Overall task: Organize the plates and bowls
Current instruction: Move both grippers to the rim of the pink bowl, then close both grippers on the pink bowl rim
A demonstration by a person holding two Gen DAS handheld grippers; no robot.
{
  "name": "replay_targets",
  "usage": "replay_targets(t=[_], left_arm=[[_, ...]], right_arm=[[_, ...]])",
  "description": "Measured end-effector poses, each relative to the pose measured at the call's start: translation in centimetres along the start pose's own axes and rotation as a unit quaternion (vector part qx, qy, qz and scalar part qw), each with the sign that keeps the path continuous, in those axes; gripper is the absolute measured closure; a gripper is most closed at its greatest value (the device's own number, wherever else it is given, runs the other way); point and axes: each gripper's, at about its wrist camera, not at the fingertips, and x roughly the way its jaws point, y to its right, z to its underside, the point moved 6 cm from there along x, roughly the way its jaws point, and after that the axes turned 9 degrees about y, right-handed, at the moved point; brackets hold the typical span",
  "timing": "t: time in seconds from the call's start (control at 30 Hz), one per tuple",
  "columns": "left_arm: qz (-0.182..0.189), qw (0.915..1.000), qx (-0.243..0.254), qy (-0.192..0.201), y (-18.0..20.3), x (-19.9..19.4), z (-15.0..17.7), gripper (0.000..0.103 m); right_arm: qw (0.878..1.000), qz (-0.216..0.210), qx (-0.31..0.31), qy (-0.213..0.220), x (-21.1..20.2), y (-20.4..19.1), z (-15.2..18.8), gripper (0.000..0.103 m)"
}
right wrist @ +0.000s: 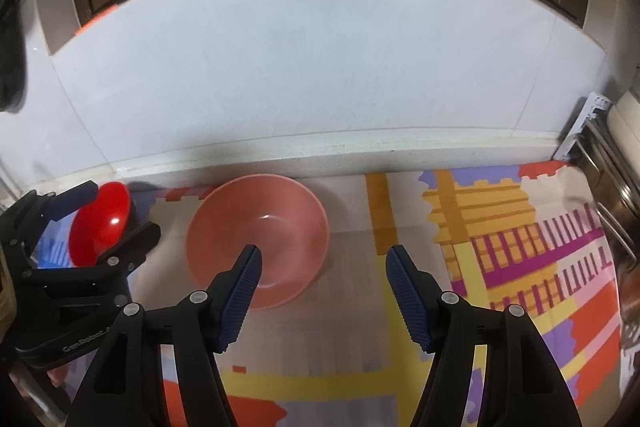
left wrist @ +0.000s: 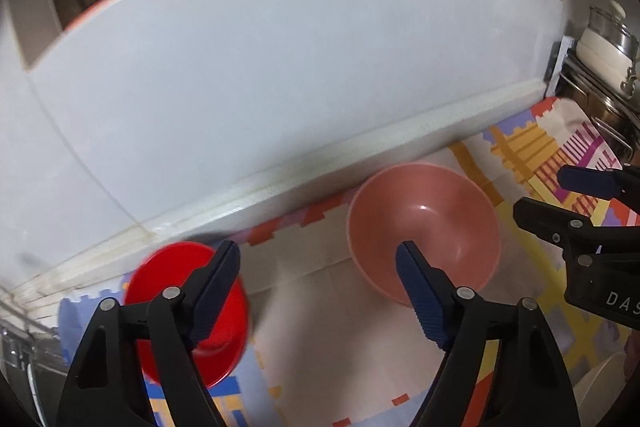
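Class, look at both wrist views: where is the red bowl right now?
The red bowl sits on the patterned mat near the white wall ledge, left of the pink bowl; the left wrist view shows it behind the left finger.

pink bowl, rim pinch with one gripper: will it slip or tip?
The pink bowl looks rigid and probably light, plastic-like. Its glossy highlight suggests a smooth wall, so pads may slide. Sitting upright on the patterned mat, it would likely tilt when lifted by one side of the rim.

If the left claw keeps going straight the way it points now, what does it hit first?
Most likely the patterned mat between the two bowls. The left claw is open and empty, with the red bowl behind its left finger and the pink bowl behind its right. Depth is unclear, so it may clip a rim.
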Motion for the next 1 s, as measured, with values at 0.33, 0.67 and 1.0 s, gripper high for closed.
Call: replay_targets(t=[0.33, 0.67, 1.0], left_arm=[[0.022, 0.9990, 0.004, -0.039, 0.8, 4.6, 0.7, 0.033], [0.044, 0.9964, 0.006, -0.073, 1.6, 7.1, 1.6, 0.058], [0.069, 0.9934, -0.015, -0.090, 2.0, 7.5, 1.9, 0.088]], right_arm=[[0.999, -0.011, 0.019, -0.044, 4.3, 0.5, 0.8, 0.051], [0.997, -0.020, 0.021, -0.068, 6.4, 0.3, 1.7, 0.069], [0.996, -0.037, 0.033, -0.080, 6.8, -0.1, 2.1, 0.089]])
